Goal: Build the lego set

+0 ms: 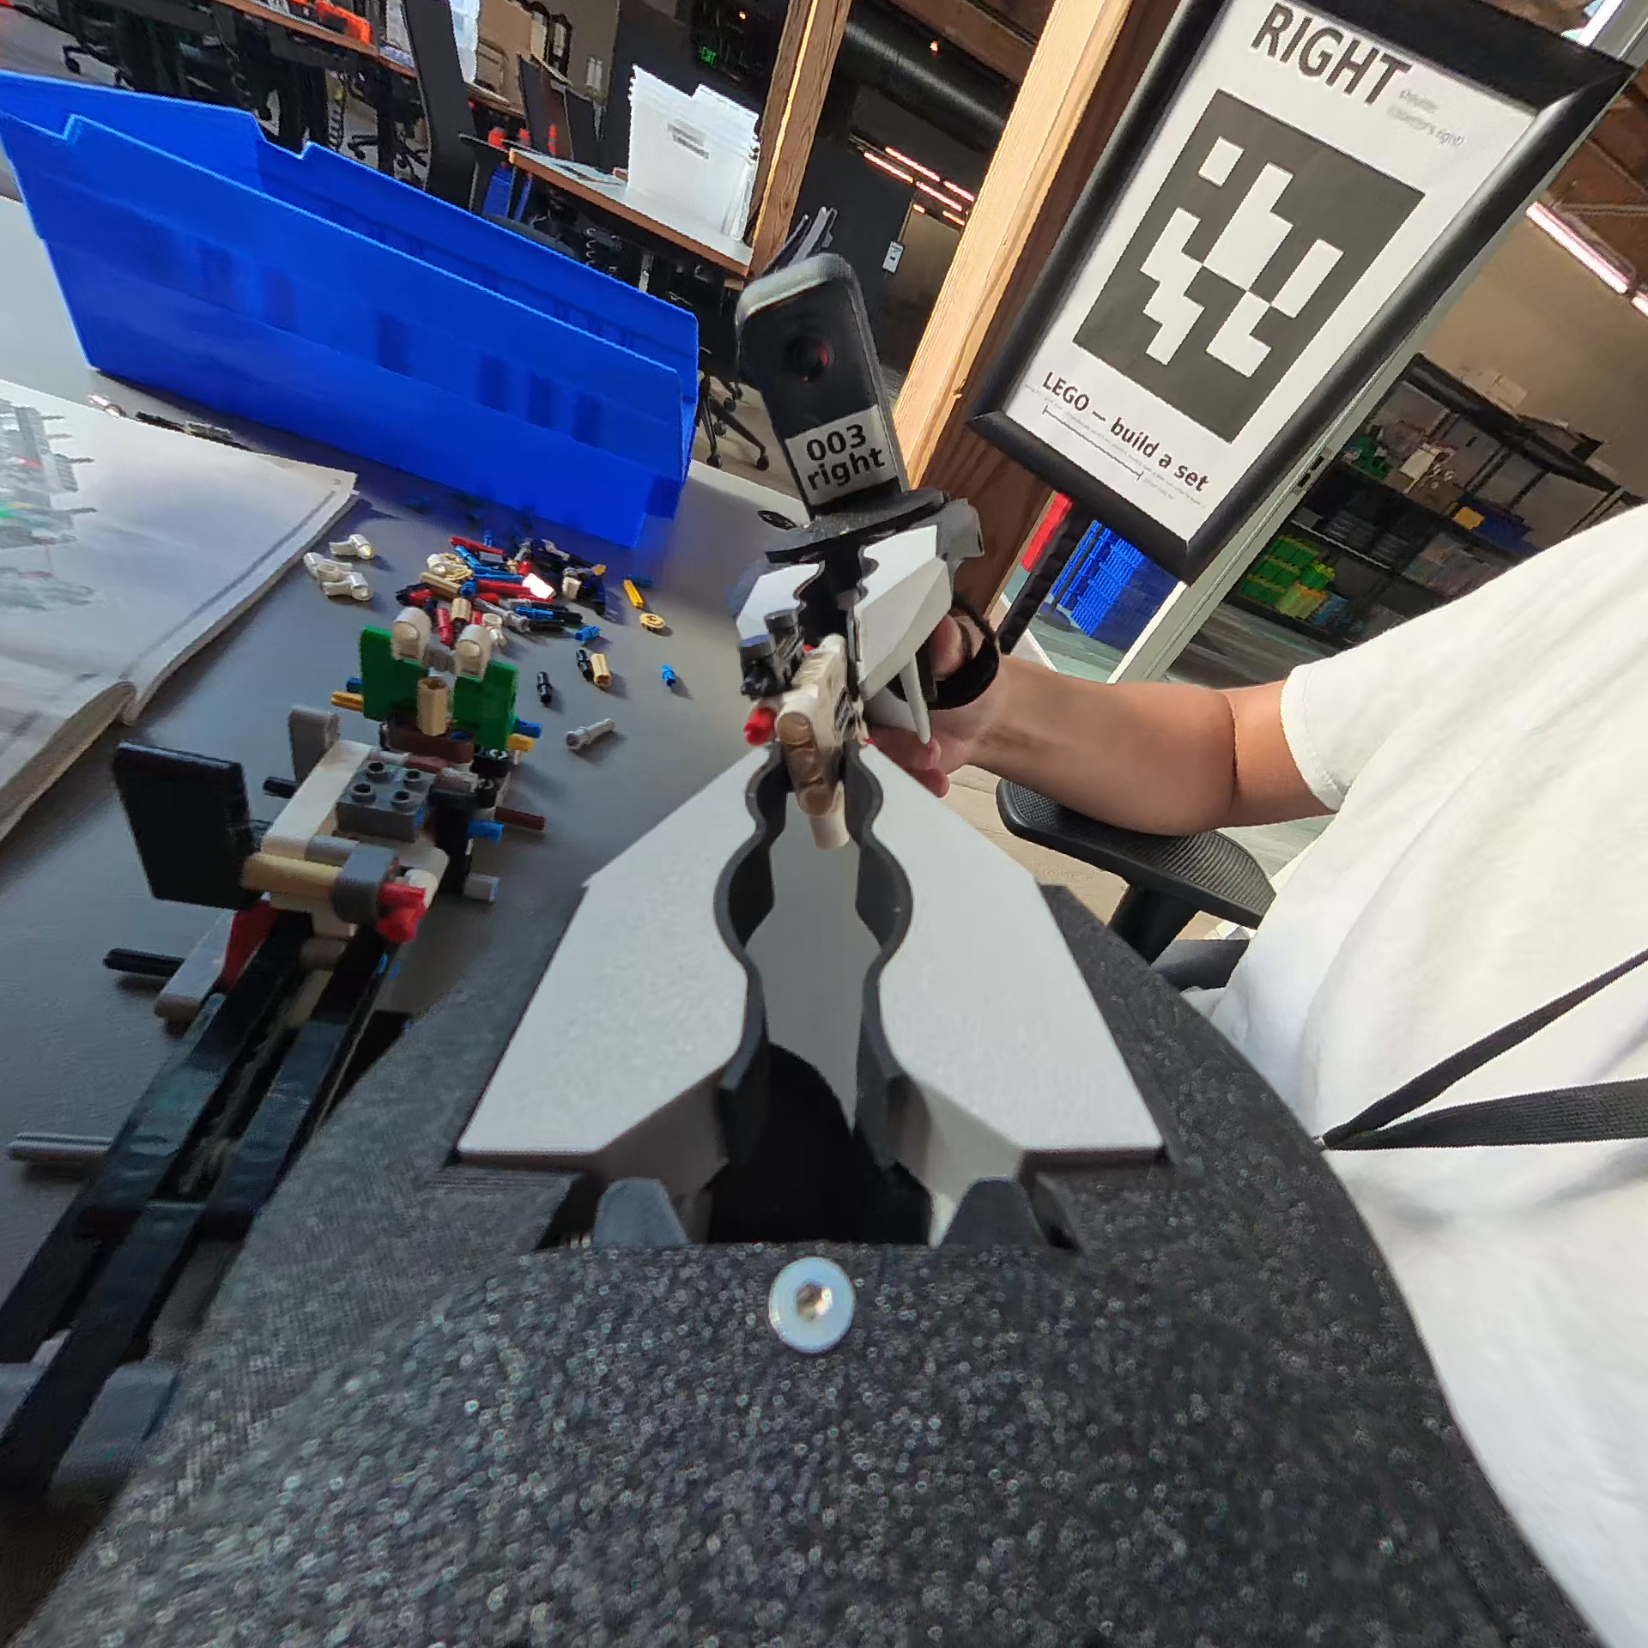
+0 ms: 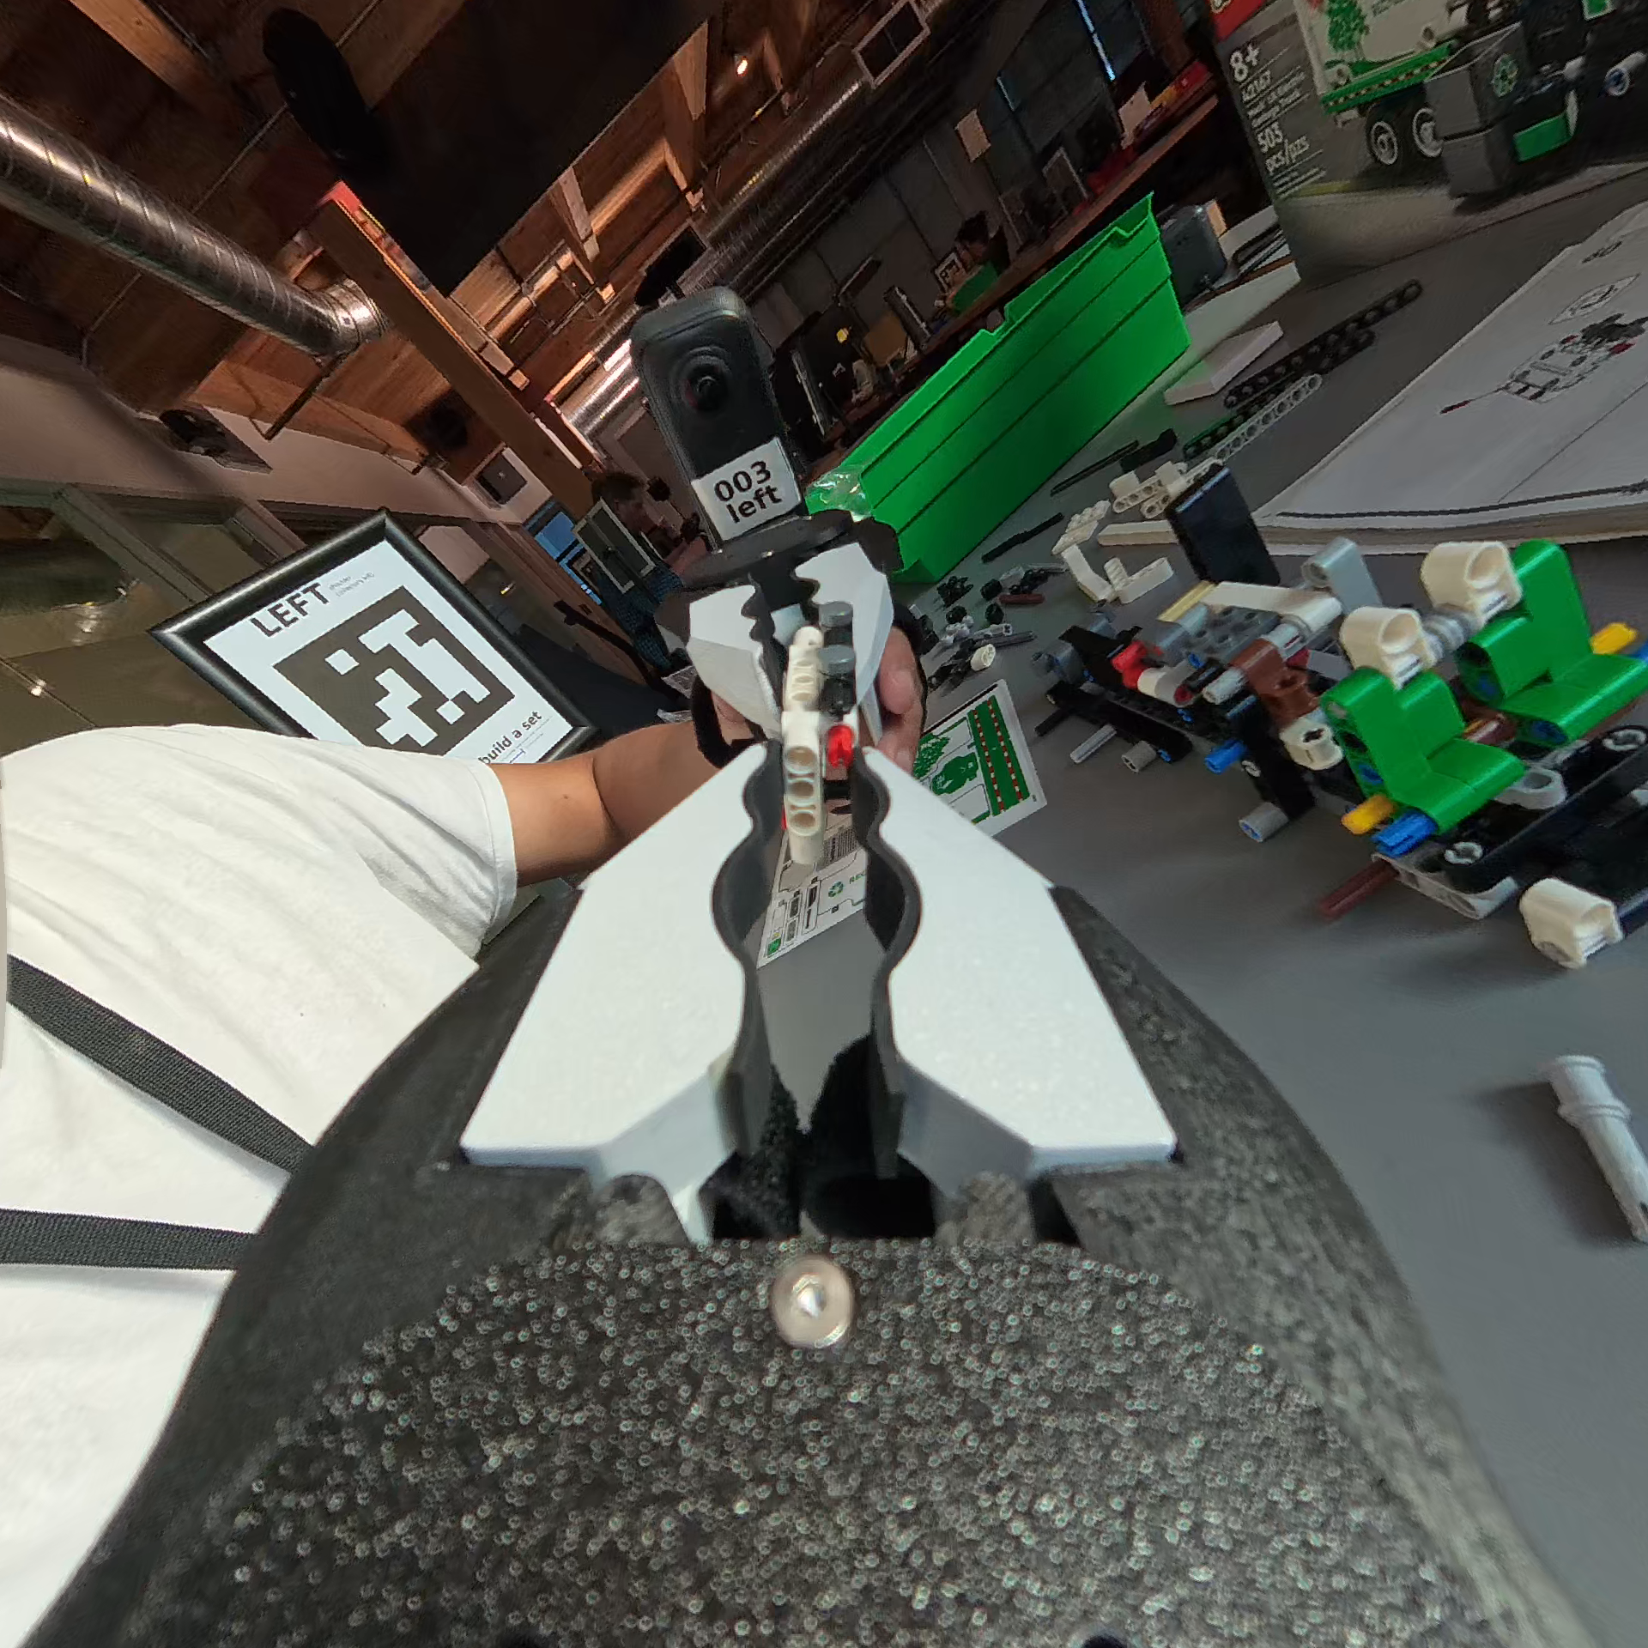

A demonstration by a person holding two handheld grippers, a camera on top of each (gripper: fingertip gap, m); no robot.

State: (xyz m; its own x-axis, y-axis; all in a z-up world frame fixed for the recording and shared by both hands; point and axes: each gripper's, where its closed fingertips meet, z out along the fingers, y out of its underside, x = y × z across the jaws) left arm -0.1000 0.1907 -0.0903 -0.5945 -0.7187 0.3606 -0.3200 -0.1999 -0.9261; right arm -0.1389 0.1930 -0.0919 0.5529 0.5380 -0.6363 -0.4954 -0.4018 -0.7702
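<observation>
Here both grippers meet tip to tip above the grey table (image 2: pixel 1248 1025). The left gripper (image 1: pixel 807 767) and the right gripper (image 2: pixel 816 767) each clench one small white beam assembly (image 2: pixel 800 758) (with grey and red pins), steadying it from two ends, beside the half-built green model (image 2: pixel 1427 731).

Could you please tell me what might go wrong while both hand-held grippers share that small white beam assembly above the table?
1. The left hand-held gripper and right hand-held gripper both pinch the beam assembly; pulling apart could split it.
2. Its red pin and grey pins stick out and might pop off.
3. Dropped, it could land among the loose parts.
</observation>
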